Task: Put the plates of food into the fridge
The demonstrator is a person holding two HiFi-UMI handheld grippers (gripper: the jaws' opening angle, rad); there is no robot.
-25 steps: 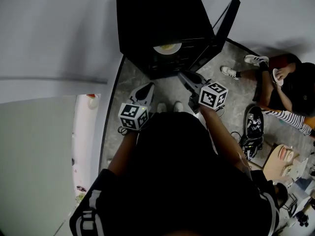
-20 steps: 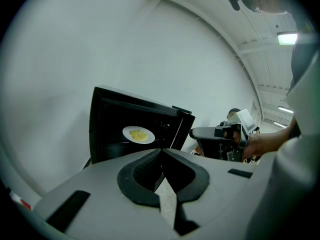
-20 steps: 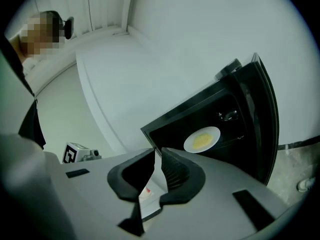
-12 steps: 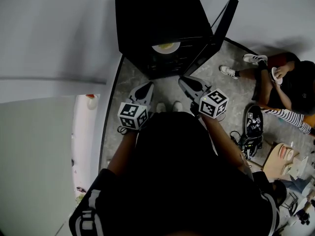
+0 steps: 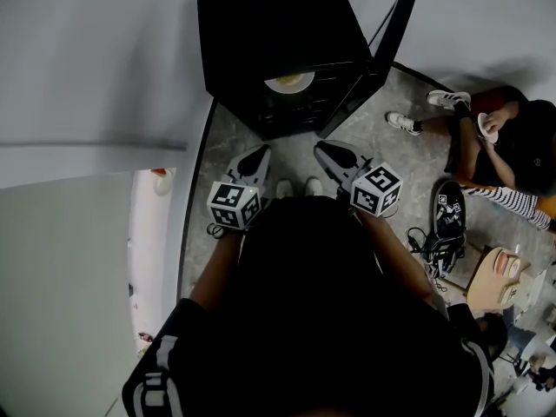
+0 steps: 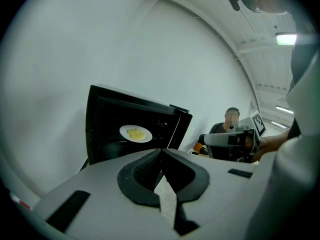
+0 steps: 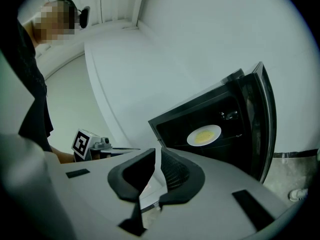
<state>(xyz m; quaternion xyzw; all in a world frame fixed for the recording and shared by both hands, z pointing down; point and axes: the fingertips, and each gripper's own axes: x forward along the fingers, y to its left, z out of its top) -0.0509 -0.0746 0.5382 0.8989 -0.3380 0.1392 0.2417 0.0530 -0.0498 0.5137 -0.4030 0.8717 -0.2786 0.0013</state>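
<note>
A white plate of yellow food (image 5: 289, 82) lies on a shelf inside the black fridge (image 5: 261, 24), whose door (image 5: 382, 55) stands open to the right. The plate (image 6: 136, 133) shows in the left gripper view and again (image 7: 204, 135) in the right gripper view. My left gripper (image 5: 256, 157) hangs in front of the fridge, shut and empty, with its tips (image 6: 161, 151) touching. Beside it, my right gripper (image 5: 330, 153) points at the open fridge. A narrow slit shows between that gripper's jaws (image 7: 156, 156), and nothing is in it. Both grippers are well short of the plate.
A person (image 5: 508, 150) sits on the floor at the right, feet toward the fridge door. A black bag (image 5: 447, 224) and small items lie on the stone floor beside them. A white counter (image 5: 78, 259) runs along the left.
My right gripper has drawn back a little from the fridge toward my body and rolled slightly. The left gripper and the plate have stayed where they were.
</note>
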